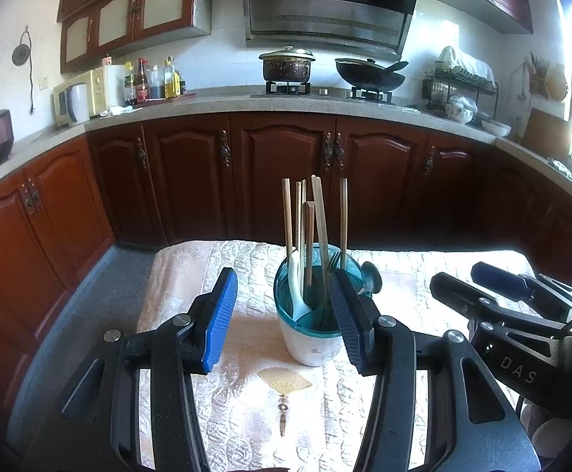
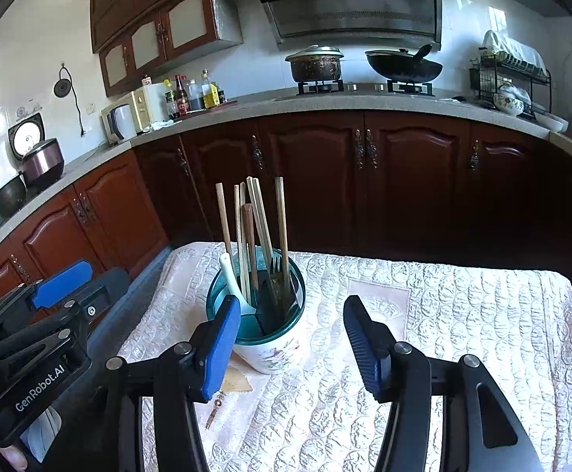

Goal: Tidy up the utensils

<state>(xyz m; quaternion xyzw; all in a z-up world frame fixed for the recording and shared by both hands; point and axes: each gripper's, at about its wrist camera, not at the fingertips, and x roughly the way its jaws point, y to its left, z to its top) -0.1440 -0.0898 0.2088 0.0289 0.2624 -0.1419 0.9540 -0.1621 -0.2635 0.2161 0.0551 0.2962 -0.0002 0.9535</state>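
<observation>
**A:** On the table, near the far edge, stands the holder with the chopsticks, a white spoon and a fork inside. All utensils I can see are already in it. Do you see anything left on the cloth?

**B:** No, the cloth looks bare on both sides. The left gripper is about half open and holds nothing; in its view the holder sits between the fingers, but the pads do not press on it. The right gripper is also open and empty, with the holder just behind its left finger.

**A:** What can go wrong from here, in your opinion?

**B:** The holder is tall and narrow, and the chopsticks stand high above the rim. If one finger pushes the wall or catches a stick while it pulls back, the holder may tip and spill everything. It is also not far from the far edge of the table, so a push forward could send it toward the floor.

**A:** And where is free room?

**B:** To the right the cloth is open, well apart from the holder. To the left the table edge is near. The two grippers are close beside each other, so they may collide if both move inward.
</observation>
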